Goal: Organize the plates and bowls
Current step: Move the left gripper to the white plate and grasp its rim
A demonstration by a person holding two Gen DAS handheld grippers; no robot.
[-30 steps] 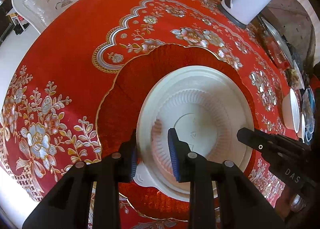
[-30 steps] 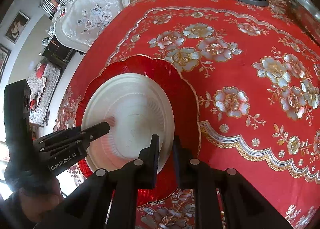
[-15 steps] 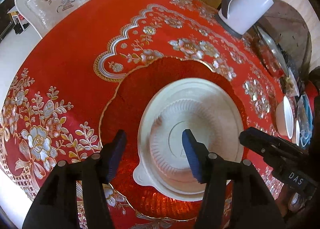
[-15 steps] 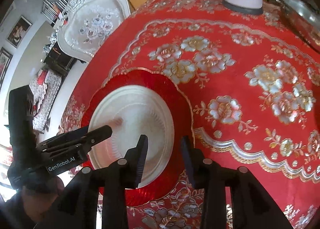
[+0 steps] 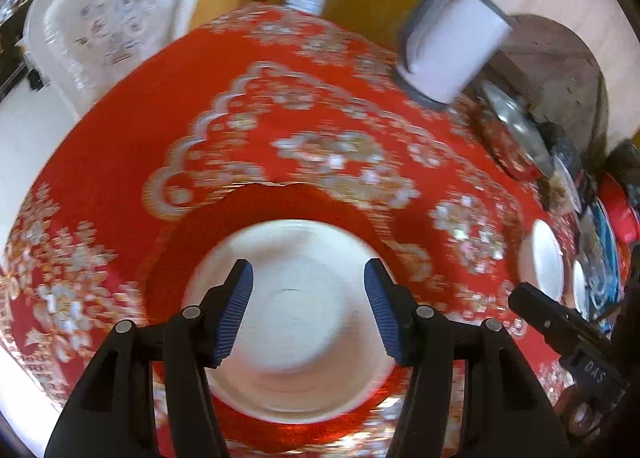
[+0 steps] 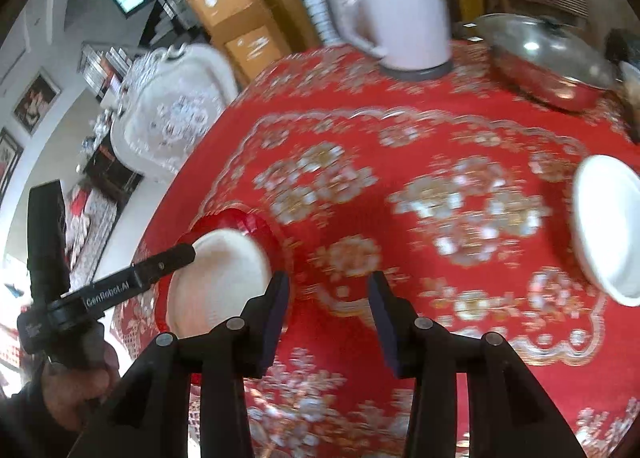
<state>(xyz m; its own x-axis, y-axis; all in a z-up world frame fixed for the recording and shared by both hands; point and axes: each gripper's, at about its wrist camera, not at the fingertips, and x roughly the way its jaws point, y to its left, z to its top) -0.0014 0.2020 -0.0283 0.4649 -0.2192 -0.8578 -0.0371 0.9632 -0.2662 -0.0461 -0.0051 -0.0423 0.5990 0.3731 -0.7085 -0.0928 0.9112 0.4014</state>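
Red floral tablecloth covers the table, bearing a red scalloped plate with a white bowl resting in it. Above the bowl the left gripper hangs spread wide, empty; beside the plate, the right gripper likewise gapes empty.

Motion blur smears the tablecloth pattern.

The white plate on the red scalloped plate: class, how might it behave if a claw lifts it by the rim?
The white plate looks thin and shallow, so probably light and slightly flexible. Its smooth rim might slip between pads. Resting loose on the red scalloped plate, it could slide when nudged.
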